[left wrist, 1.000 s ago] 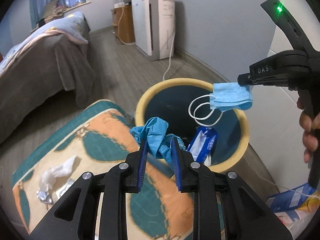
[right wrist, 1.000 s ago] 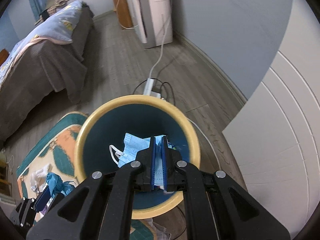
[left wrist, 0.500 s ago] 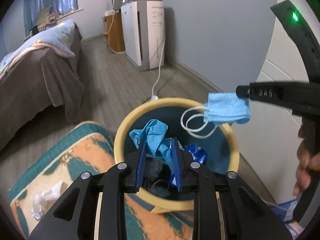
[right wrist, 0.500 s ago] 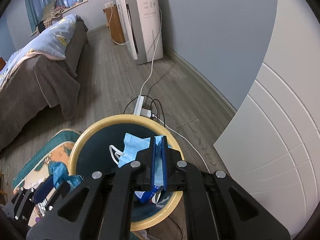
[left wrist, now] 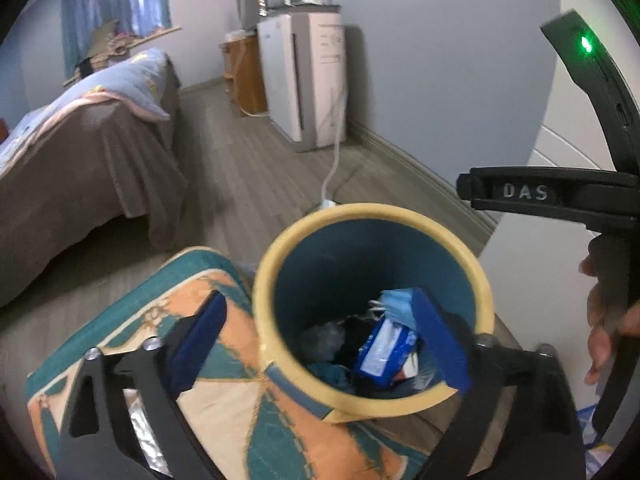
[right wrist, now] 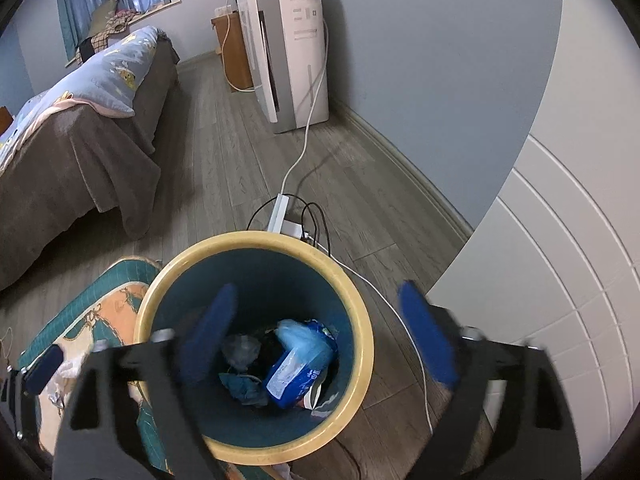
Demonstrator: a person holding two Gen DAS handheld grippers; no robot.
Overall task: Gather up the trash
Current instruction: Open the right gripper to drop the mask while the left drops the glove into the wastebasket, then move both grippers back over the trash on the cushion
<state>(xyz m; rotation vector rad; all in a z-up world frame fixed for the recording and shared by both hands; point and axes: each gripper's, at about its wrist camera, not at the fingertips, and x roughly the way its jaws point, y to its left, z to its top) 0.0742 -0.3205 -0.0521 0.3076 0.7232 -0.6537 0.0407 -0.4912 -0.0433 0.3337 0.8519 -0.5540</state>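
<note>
Yellow-rimmed and teal inside, the trash bin point(right wrist: 256, 248) stands on the wooden floor point(right wrist: 240, 168), its left side against the edge of a patterned teal-and-orange rug point(left wrist: 224, 412). At its bottom lie a light blue face mask point(left wrist: 396, 306), a blue-and-white plastic packet point(right wrist: 296, 372), a crumpled teal glove point(right wrist: 240, 388) and a greyish wad point(right wrist: 240, 346), all heaped together and touching.

Above the bin's mouth, the right gripper point(right wrist: 316, 340) has its jaws spread wide and holds nothing; one blue pad sits over the bin's inside, the other beyond its right rim. The left gripper point(left wrist: 320, 344) is likewise wide apart and empty, one pad over the rug, the other over the bin's right inner wall. In the left wrist view the right gripper's black body, lettered "DAS", shows above the bin's right side, with the person's hand point(left wrist: 604, 320) on its handle.

Behind the bin, a white power strip point(right wrist: 280, 216) lies on the floor, with a white cable running to a white appliance point(right wrist: 296, 52) by the wall. A bed point(right wrist: 72, 128) under a brown cover stands to the left.
</note>
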